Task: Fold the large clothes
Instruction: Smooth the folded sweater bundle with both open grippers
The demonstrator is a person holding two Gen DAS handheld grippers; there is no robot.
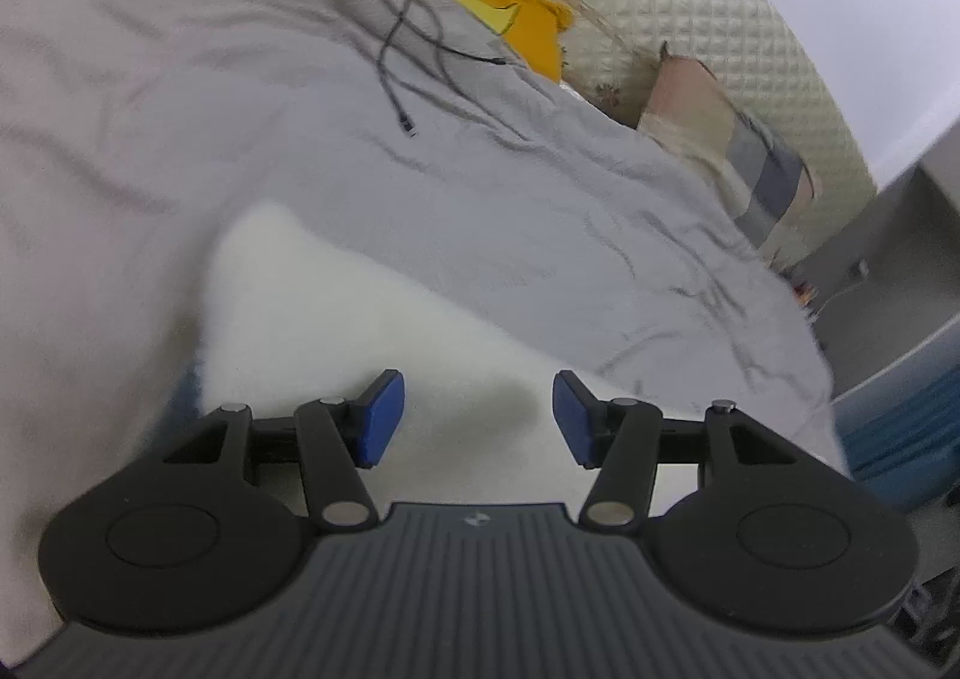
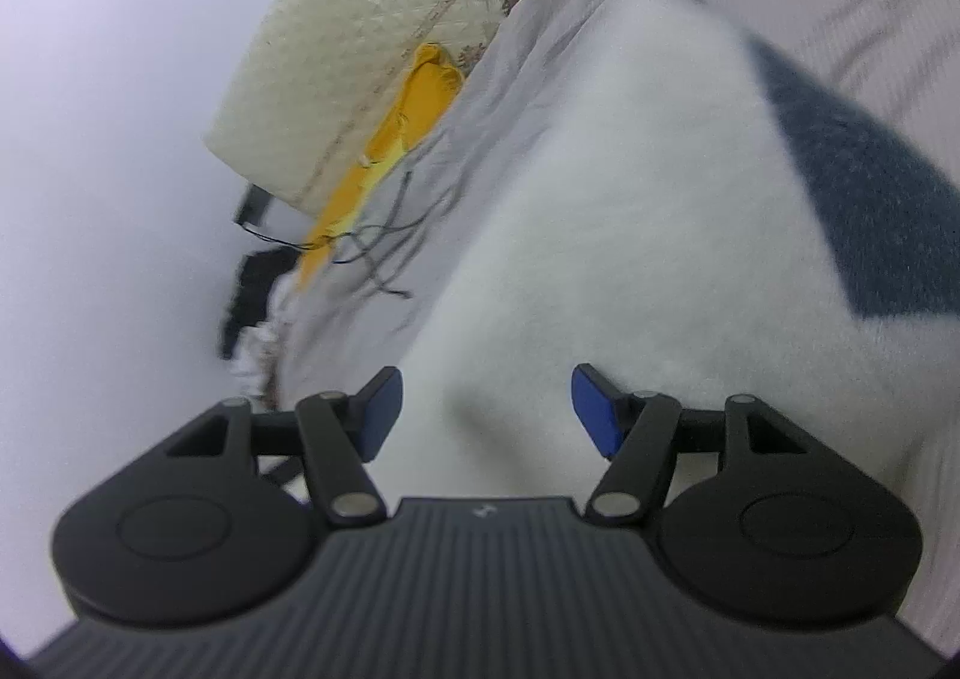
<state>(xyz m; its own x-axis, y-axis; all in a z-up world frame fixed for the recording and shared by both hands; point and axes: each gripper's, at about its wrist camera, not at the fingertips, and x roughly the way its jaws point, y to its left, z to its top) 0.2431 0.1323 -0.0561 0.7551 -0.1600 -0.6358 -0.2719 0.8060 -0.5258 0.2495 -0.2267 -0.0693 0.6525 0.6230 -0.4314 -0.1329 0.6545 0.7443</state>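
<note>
Left wrist view: blurred; left tongs (image 1: 478, 418) sit at the lower middle, blue pads (image 1: 381, 418) well apart with nothing between them.
Left tongs state: wide, holding nothing; last two readings nearly match, so the spread looks settled.
Garment, left view: white fuzzy garment (image 1: 372, 331) lies on the bed just beyond the pads, filling the lower middle of the frame; a dark shadow falls on it between the pads.
Bed: grey sheet (image 1: 480, 187) with dark branch-like lines covers it, running from upper left to right.
Cable: a thin dark cable (image 1: 408, 124) lies on the sheet in the upper middle.
Yellow cloth: a yellow cloth (image 1: 528, 28) lies at the head of the bed, upper middle, against the quilted cream headboard (image 1: 738, 19).
Pillow: a beige and grey pillow (image 1: 744, 163) leans at the right, near the headboard.
Right wrist view: right tongs (image 2: 486, 415) at the lower middle, pads apart, nothing gripped.
Right tongs state: wide; the garment's white fold rises in the gap, yet the pads do not press it.
Garment, right view: garment (image 2: 630, 235) fills the centre and right; a dark grey patch (image 2: 870, 211) shows at its right edge.
Background, right view: headboard (image 2: 360, 49) upper left, yellow cloth (image 2: 420, 103) beside it.
</note>
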